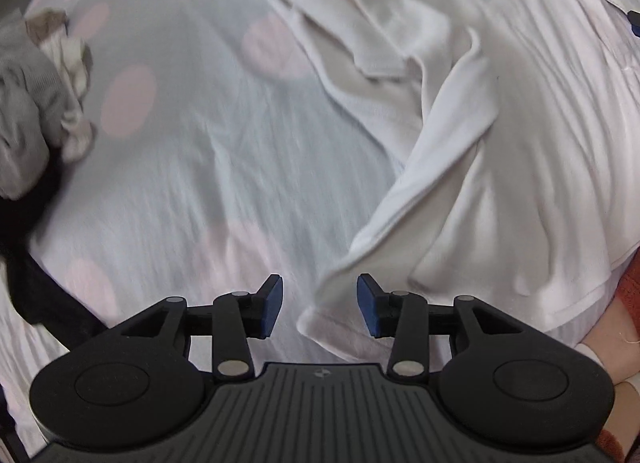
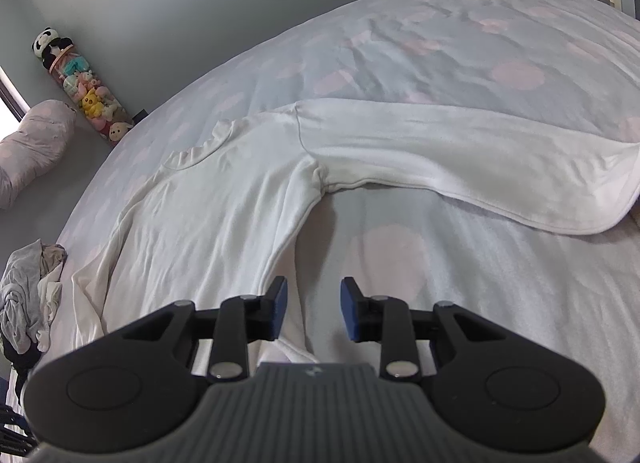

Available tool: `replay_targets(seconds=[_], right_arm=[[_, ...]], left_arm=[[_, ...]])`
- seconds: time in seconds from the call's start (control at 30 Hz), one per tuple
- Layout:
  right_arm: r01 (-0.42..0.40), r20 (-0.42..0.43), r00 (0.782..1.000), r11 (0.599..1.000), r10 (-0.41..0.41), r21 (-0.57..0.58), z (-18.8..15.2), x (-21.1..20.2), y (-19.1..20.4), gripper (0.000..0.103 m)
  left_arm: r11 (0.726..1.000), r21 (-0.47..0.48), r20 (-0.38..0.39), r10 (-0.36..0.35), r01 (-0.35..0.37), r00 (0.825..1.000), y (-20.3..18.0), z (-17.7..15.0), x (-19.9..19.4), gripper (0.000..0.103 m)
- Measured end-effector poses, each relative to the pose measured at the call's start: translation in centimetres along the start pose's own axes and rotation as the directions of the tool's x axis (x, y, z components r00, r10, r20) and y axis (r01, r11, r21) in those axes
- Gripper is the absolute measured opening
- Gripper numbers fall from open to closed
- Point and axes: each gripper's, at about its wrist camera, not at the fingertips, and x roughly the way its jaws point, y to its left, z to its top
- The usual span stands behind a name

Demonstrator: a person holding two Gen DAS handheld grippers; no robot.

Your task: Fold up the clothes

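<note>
Lying flat, white top point(image 2: 224, 199) on bedspread point(image 2: 480, 63), seemingly unheld

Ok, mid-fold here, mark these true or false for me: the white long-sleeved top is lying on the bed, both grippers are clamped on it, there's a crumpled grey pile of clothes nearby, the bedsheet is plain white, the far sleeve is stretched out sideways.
1. The white long-sleeved top lies on the bed. True.
2. Both grippers are clamped on it. False: the left gripper and right gripper both stand open, pads apart.
3. A crumpled grey pile of clothes sits nearby. True.
4. The bedsheet is plain white. False: pale with pink dots.
5. One sleeve is stretched sideways. True.
</note>
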Motion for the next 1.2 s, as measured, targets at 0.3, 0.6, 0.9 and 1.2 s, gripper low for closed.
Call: replay_targets(seconds=[0.3, 0.6, 0.9, 1.2], right_arm=[[0.000, -0.017, 1.000, 1.000, 0.000, -0.003, 0.0, 0.1, 0.0, 0.033], [-0.001, -0.024, 1.000, 1.000, 0.001, 0.002, -0.1, 0.3, 0.0, 0.034], [-0.005, -0.021, 1.000, 1.000, 0.005, 0.006, -0.1, 0.3, -0.1, 0.034], [-0.003, -0.028, 1.000, 1.000, 0.003, 0.006, 0.1, 0.5, -0.1, 0.035]], left_arm=[[0.996, -0.071, 0.173, 0.061, -0.050, 0.983, 1.7, -0.4, -5.0, 0.004], [0.983, -0.069, 0.416, 0.182, -0.169, 0.891, 1.0, 0.5, -15.8, 0.004], [0.975, 0.198, 0.150, 0.075, -0.104, 0.986, -3.2, -2.0, -7.5, 0.004], [0.951, 0.293, 0.070, -0.120, 0.095, 0.990, -6.6, -3.3, -4.4, 0.004]])
